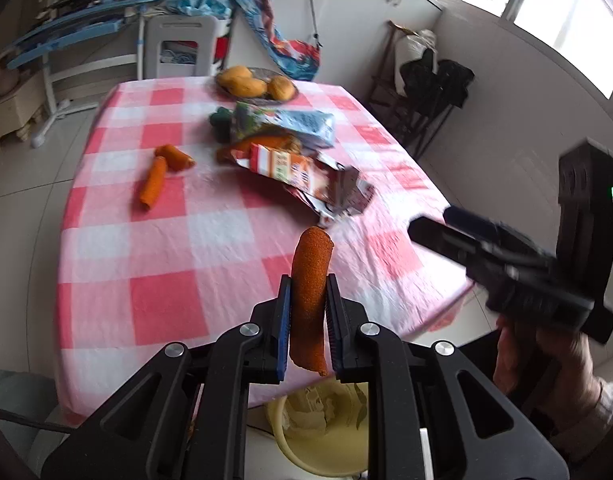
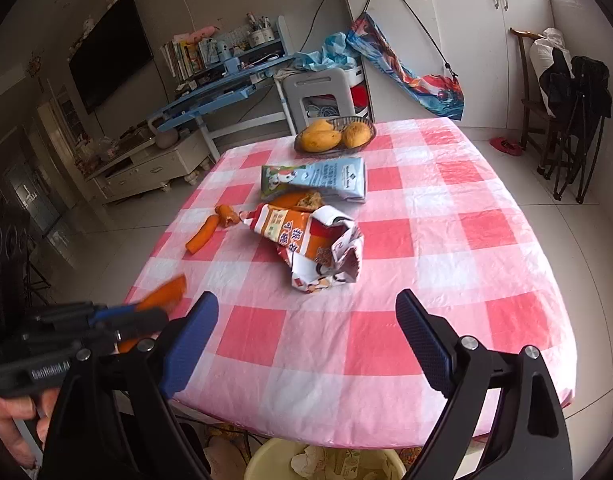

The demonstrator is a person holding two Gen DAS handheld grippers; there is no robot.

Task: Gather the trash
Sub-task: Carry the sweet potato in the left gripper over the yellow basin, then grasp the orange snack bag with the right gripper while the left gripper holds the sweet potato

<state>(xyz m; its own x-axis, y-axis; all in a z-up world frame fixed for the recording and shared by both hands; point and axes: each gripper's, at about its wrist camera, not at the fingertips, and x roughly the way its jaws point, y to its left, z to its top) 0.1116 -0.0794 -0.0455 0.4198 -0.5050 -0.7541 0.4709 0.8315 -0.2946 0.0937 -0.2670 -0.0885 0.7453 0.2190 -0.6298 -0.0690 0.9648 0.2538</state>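
**Left jaws clamped on orange peel; right jaws wide and empty**

Your tabletop (image 2: 446,240) carries a pink-and-white checked cloth and fills most of both wrist views. Below its near edge stands a pale yellow bin (image 2: 266,462) with crumpled paper already in it; in the left wrist view it sits directly under your left gripper.

On the cloth, from far to near: a dark bowl of mangoes (image 2: 334,134) at the far edge, a light blue pouch (image 2: 318,178) lying flat in front of it, then a torn orange-and-white snack bag (image 2: 310,246) crumpled open near the middle. Something orange and crumbly lies between pouch and bag, partly covered; what it is cannot be told. Left of the bag lie two loose peel pieces (image 2: 214,228), touching each other.

Your left gripper (image 1: 308,300) has its jaws closed on a long strip of orange peel (image 1: 310,280). The strip stands roughly upright between the blue pads, its top sticking out above them and its lower end hanging below, above the near tabletop edge and the bin.

Your right gripper (image 2: 306,340) holds its jaws spread wide with nothing between them, pointing over the near part of the tabletop towards the snack bag.
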